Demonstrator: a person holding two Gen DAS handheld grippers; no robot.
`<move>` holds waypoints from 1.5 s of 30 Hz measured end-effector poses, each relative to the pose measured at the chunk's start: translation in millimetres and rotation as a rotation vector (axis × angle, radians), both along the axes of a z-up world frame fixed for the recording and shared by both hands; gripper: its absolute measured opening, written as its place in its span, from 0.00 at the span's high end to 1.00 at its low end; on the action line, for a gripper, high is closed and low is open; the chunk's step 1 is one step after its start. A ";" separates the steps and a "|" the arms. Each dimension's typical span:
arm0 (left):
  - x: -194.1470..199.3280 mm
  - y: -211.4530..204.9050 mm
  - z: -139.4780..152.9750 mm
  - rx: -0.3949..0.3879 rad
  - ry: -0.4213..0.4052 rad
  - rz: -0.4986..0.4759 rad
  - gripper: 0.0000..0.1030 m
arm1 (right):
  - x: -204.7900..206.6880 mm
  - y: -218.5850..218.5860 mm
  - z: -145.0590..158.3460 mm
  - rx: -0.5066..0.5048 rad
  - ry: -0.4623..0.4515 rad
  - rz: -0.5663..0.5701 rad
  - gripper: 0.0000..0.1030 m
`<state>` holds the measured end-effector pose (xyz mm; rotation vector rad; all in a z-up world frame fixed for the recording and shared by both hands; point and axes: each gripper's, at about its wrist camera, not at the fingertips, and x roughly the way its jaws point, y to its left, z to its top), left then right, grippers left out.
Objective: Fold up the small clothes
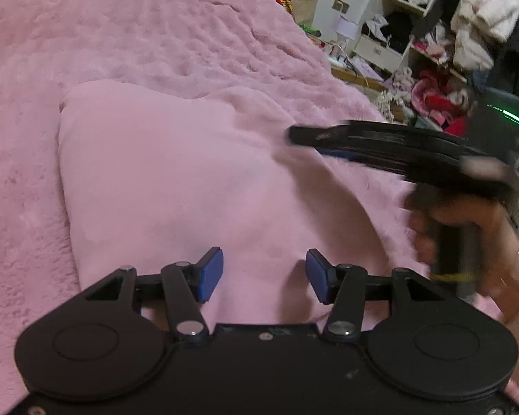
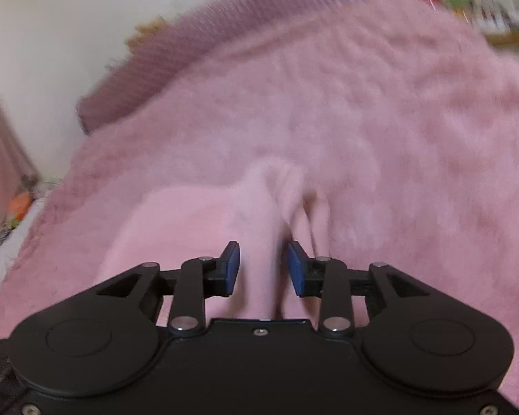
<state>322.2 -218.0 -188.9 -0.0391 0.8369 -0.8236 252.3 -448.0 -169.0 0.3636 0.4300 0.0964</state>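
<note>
left wrist: left gripper (image 1: 264, 275) spread over pink garment (image 1: 176, 180) on bed (image 1: 121, 34); right gripper (image 2: 263, 268) at 3 o'clock, parted, fabric fold between pads, grip unclear.

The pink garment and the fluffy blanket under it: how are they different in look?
The pink garment has a smooth, flat surface; the blanket is fluffy and rippled. The garment is small with clear edges; the blanket covers the whole bed. Both are a similar light pink.

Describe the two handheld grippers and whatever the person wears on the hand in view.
Both the left gripper and the right gripper have matte black bodies with two round discs, black link arms on silver pivot pins, and blue pads on the fingers. The hand grips a black handle; what looks like a pale band sits at the wrist, too blurred to identify.
</note>
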 end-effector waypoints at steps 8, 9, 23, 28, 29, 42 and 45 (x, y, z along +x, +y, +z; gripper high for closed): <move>4.7 5.3 0.7 -0.065 0.044 0.043 0.48 | -72.4 16.3 3.5 -0.139 0.026 -0.005 0.48; 3.1 6.1 0.5 -0.064 0.039 0.045 0.47 | -72.7 12.2 -2.7 -0.111 0.046 -0.011 0.48; -12.2 1.6 15.8 -0.062 -0.012 0.097 0.47 | -64.0 18.0 3.1 -0.146 0.038 0.012 0.89; -8.7 -2.9 20.8 -0.066 -0.014 0.097 0.47 | -50.7 5.8 -0.1 -0.146 0.069 -0.032 0.89; -6.2 -4.0 17.6 -0.062 -0.005 0.101 0.47 | -47.7 4.0 -9.0 -0.141 0.096 -0.035 0.90; -4.7 -2.1 10.9 -0.055 -0.012 0.089 0.47 | -43.4 -5.6 -7.6 -0.045 0.066 -0.001 0.75; -4.2 3.4 16.5 -0.070 -0.001 0.095 0.47 | -20.7 -9.9 9.0 -0.053 0.042 -0.004 0.74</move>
